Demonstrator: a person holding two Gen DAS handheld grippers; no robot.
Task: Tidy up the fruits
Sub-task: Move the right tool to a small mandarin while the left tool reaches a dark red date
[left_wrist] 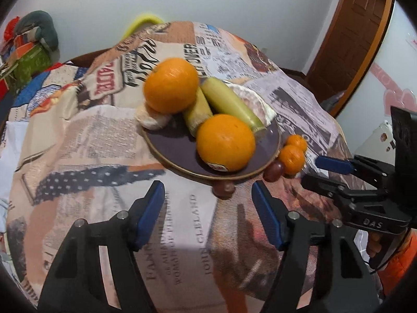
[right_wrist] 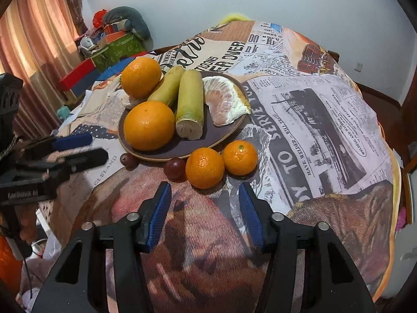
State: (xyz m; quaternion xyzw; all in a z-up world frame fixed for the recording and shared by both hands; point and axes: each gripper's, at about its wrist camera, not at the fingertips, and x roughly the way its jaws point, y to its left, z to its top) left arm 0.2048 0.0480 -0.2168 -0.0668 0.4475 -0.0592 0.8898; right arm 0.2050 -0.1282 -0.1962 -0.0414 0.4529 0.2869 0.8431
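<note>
A dark round plate (right_wrist: pixel 182 147) (left_wrist: pixel 169 146) holds two big oranges (right_wrist: pixel 149 125) (left_wrist: pixel 225 142), two green cane pieces (right_wrist: pixel 189 104) (left_wrist: pixel 229 101) and a peeled pomelo piece (right_wrist: pixel 224 101). Beside its near rim on the cloth lie two small tangerines (right_wrist: pixel 204 168) (right_wrist: pixel 240 158) (left_wrist: pixel 292 158) and two dark red grapes (right_wrist: pixel 175 168) (right_wrist: pixel 128 160) (left_wrist: pixel 273 172). My right gripper (right_wrist: pixel 204 215) is open and empty, just short of the tangerines. My left gripper (left_wrist: pixel 208 211) is open and empty, just short of the plate's near rim.
A newspaper-print cloth (right_wrist: pixel 312 130) covers the table, which drops off at the right and near edges. Boxes and clutter (right_wrist: pixel 112 44) stand at the far left by a curtain. A brown door (left_wrist: pixel 351 39) is at the right.
</note>
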